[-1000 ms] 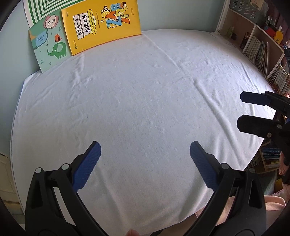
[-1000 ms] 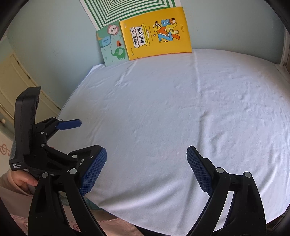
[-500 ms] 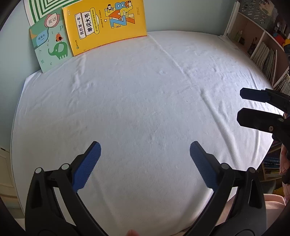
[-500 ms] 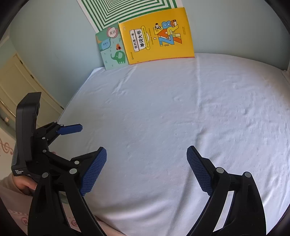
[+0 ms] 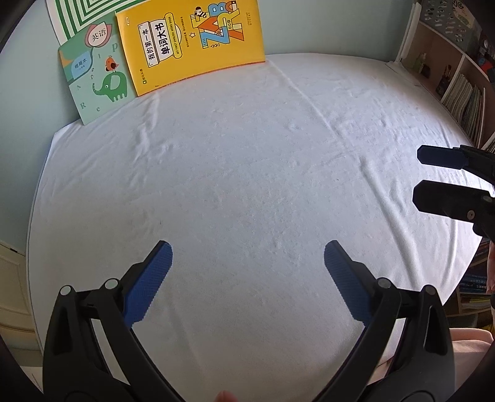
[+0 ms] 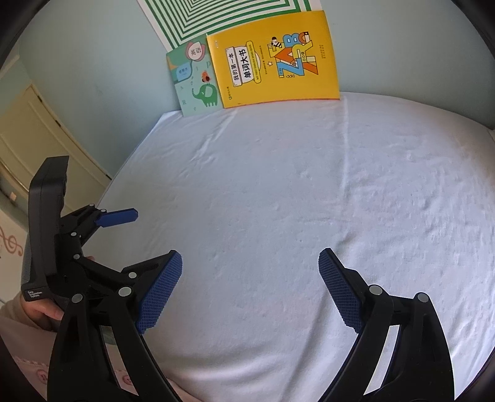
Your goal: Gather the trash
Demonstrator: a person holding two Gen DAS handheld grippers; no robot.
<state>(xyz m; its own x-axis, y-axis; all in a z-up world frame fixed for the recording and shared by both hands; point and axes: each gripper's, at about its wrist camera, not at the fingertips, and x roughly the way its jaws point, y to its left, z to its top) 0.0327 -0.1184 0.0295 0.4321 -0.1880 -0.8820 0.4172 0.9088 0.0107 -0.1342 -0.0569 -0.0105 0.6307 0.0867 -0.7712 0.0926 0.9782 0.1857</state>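
Observation:
No trash shows in either view. My left gripper (image 5: 247,263) is open and empty, held over the near part of a table covered with a white cloth (image 5: 247,160). My right gripper (image 6: 250,272) is open and empty over the same cloth (image 6: 309,185). The right gripper also shows at the right edge of the left wrist view (image 5: 445,176), and the left gripper shows at the left of the right wrist view (image 6: 117,235).
A yellow book (image 5: 191,43) and a green elephant book (image 5: 96,80) lean against the back wall, with a green striped sheet (image 6: 222,18) behind them. A bookshelf (image 5: 458,80) stands at the right. A cream cabinet (image 6: 37,154) stands at the left.
Both grippers have moved forward over the cloth, so the books at the back look nearer. Both stay open and empty.

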